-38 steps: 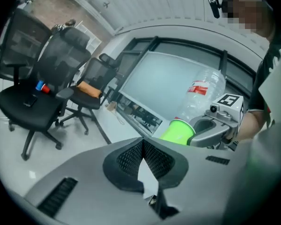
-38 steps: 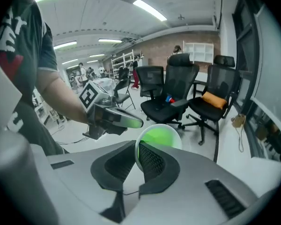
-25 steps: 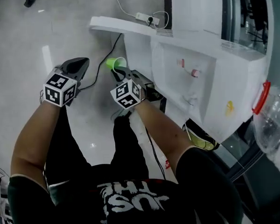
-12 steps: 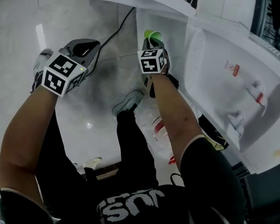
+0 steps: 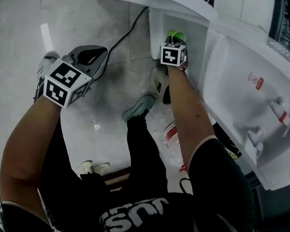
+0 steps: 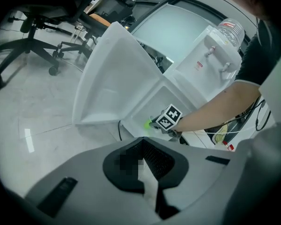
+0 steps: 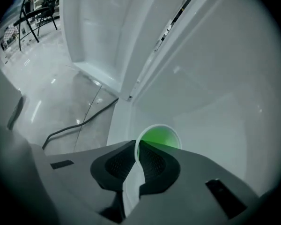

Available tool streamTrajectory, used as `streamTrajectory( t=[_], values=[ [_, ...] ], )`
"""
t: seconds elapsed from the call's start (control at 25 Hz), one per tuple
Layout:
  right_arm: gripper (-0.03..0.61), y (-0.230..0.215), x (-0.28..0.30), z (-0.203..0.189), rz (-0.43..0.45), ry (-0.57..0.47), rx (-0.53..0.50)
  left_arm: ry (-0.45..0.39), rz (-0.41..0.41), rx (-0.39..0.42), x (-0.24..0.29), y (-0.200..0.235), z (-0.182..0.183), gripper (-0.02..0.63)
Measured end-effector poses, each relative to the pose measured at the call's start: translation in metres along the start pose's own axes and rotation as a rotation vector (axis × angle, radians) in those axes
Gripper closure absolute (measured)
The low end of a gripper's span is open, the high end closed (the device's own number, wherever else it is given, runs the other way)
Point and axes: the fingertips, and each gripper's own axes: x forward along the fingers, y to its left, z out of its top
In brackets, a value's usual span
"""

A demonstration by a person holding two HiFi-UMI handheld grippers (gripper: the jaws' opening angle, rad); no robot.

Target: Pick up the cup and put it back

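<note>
cup (image 7: 161,138) moved inward, round glossy green rim

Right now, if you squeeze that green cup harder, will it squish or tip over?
It would probably squish: the green cup looks thin-walled, and the right gripper pinches just one side of its rim. It seems light, since that small pinch alone holds it. It looks empty, so once set down in the white compartment it might tip easily.

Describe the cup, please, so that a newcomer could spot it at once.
Find the white water dispenser, then the open white compartment low in its front. There the right gripper pinches the rim of a small green plastic cup, the only brightly coloured thing there.
</note>
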Motion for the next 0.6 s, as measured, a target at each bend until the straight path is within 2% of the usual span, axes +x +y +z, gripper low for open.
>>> streamTrajectory(
  t=[0.2,0.32,0.44,0.52,0.6],
  values=[
    [0.527,-0.002,0.007,-0.002,-0.016,0.026,-0.019,0.001,-0.003,-0.009,0.001,0.003,-0.004,0.618],
    [0.443,-0.004,0.0,0.002,-0.034,0.023,-0.016,-0.004,-0.01,-0.011,0.002,0.0,-0.003,0.618],
    [0.419,-0.001,-0.019,0.007,-0.048,0.011,-0.005,-0.01,-0.018,-0.02,-0.003,-0.009,0.001,0.618],
    [0.419,0.013,-0.04,0.011,-0.019,-0.013,0.015,-0.007,-0.015,-0.025,-0.012,-0.019,0.005,0.618],
    [0.419,0.038,-0.072,0.014,0.048,-0.042,0.029,-0.011,0.0,-0.037,-0.027,-0.033,0.014,0.618]
  ],
)
